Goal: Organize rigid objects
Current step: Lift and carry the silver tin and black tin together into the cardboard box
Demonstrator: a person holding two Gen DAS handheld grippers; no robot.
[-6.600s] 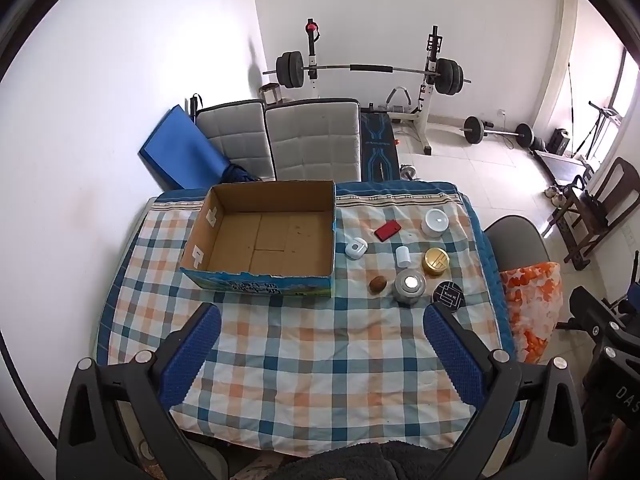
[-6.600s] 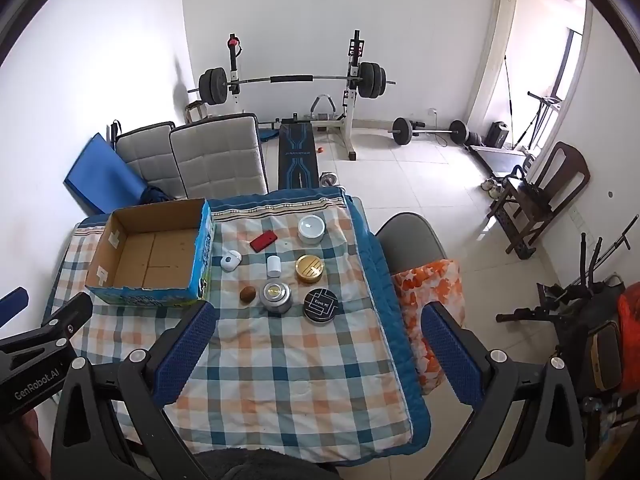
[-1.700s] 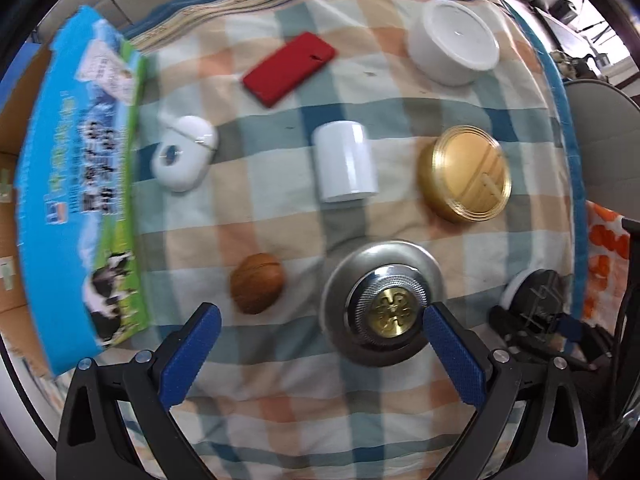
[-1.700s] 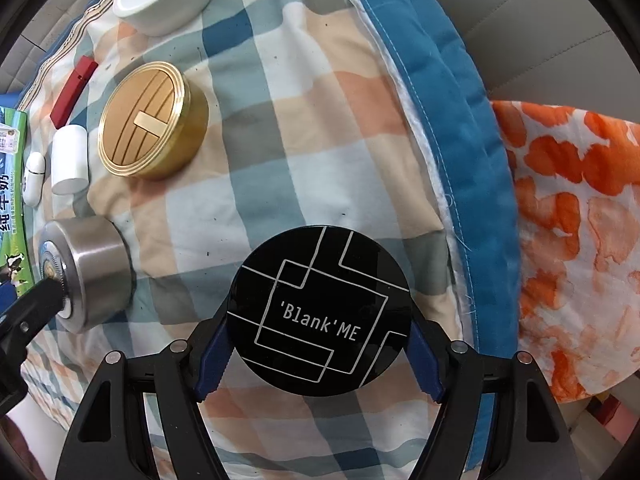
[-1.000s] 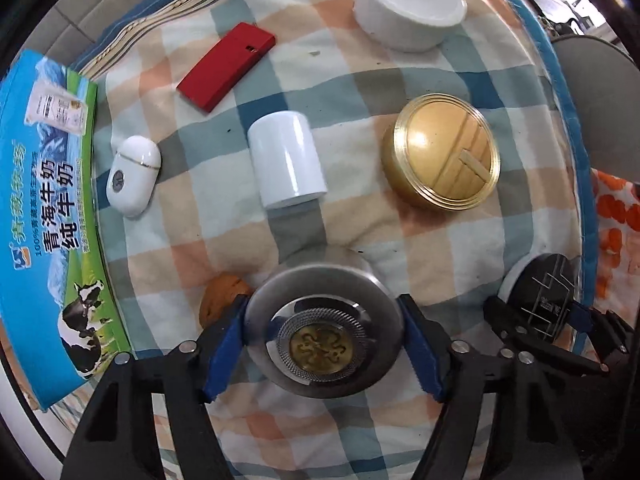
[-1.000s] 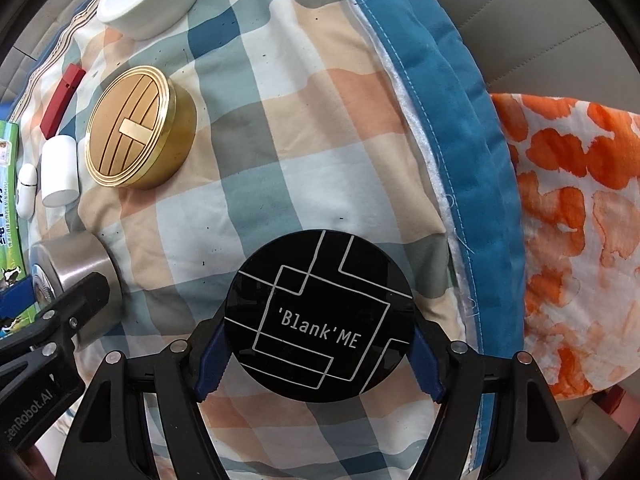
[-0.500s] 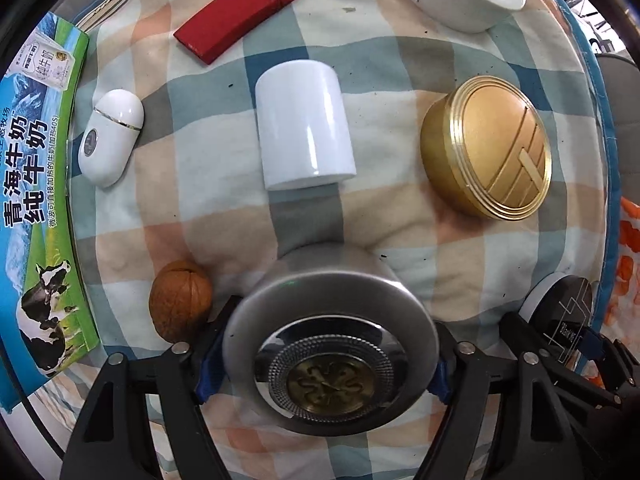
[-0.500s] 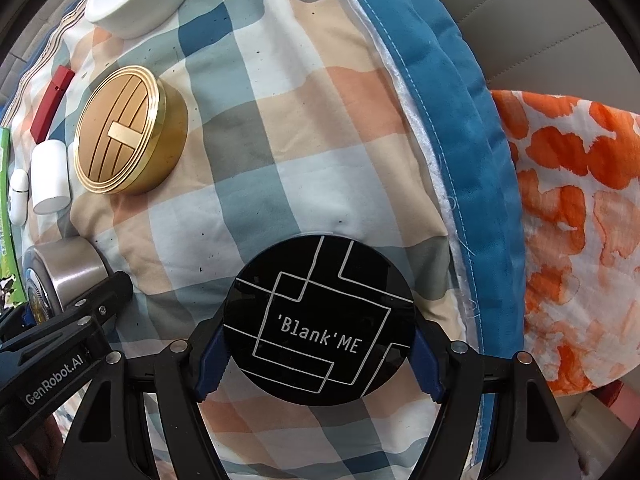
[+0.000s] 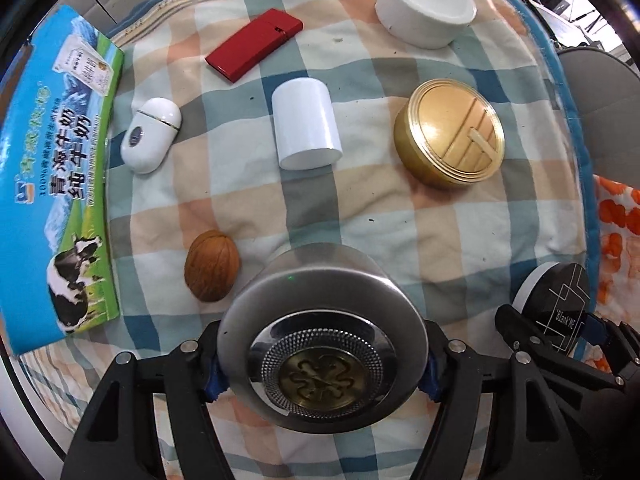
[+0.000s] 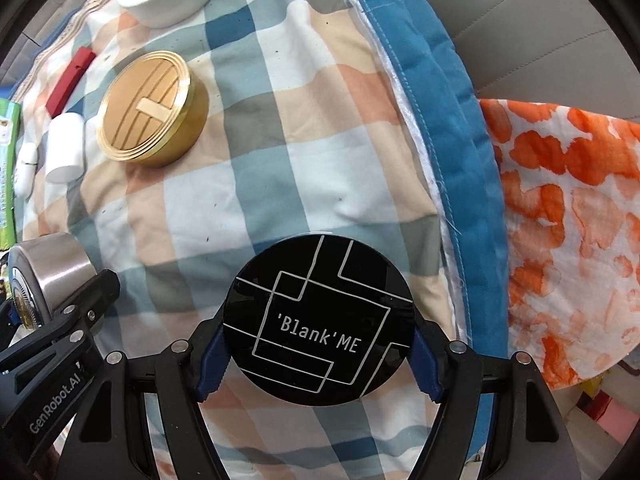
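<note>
The left gripper (image 9: 320, 364) points down at the checked tablecloth (image 9: 400, 216), its blue pads pressed against both sides of the silver tin (image 9: 320, 344), which it grips by the rim. The right gripper (image 10: 318, 344) is likewise clamped on the black tin (image 10: 318, 320) (white line pattern and the words 'Blank'ME on its lid), at the cloth's blue-edged side. Both sets of jaws stand about half open, filled by the tins.

Taking the gold tin (image 9: 450, 132) as the landmark: the white cylinder (image 9: 306, 124) lies on its side just left of it, the white oval case (image 9: 151, 140) further left, beside the milk carton box (image 9: 56, 184). The red flat case (image 9: 254, 50) lies up and left of it, the white round jar (image 9: 428, 4) above it. The walnut (image 9: 211, 266) sits down and left, just beside the silver tin. An orange-patterned cloth (image 10: 568, 220) hangs beyond the table's edge.
</note>
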